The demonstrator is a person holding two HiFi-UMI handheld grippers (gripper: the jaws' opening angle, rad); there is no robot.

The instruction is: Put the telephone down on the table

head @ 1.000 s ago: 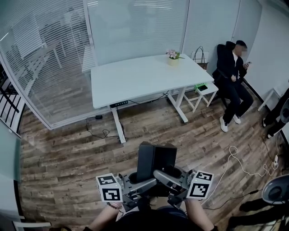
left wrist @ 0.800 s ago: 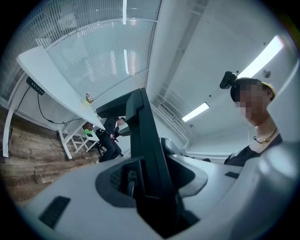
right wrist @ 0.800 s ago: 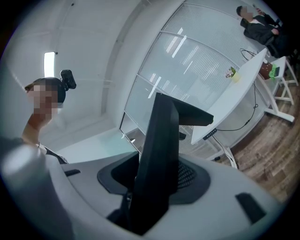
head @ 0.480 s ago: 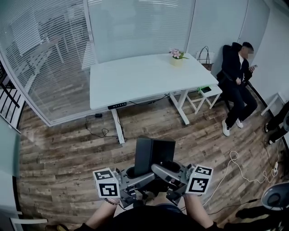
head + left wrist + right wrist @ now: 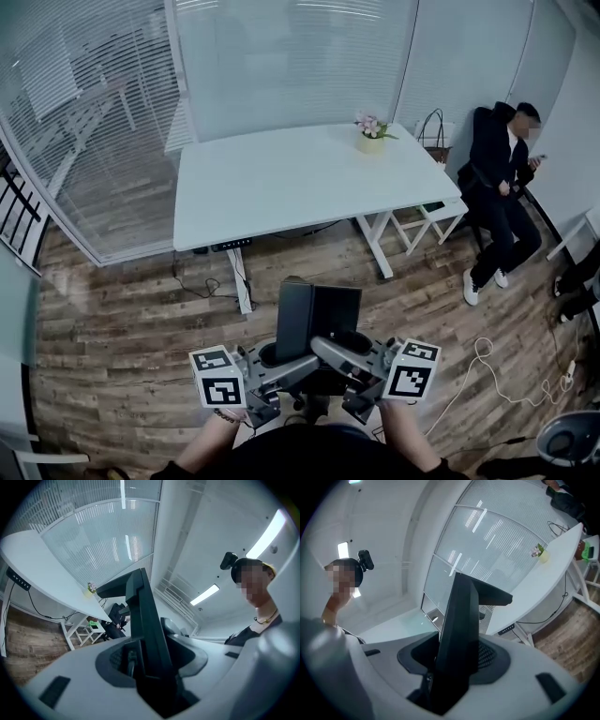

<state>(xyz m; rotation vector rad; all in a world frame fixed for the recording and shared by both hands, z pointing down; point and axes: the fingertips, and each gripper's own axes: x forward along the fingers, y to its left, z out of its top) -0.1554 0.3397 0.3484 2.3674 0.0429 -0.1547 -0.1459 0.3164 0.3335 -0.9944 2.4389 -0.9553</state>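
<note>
The black telephone hangs above the wooden floor, well short of the white table, its lower part clamped between the jaws of both the left gripper and the right gripper.

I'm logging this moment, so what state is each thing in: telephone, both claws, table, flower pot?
telephone: in the air, off the table, between both claws
left claw: shut on telephone
right claw: shut on telephone
table: holds only the flower pot
flower pot: upright near table's far right corner
</note>
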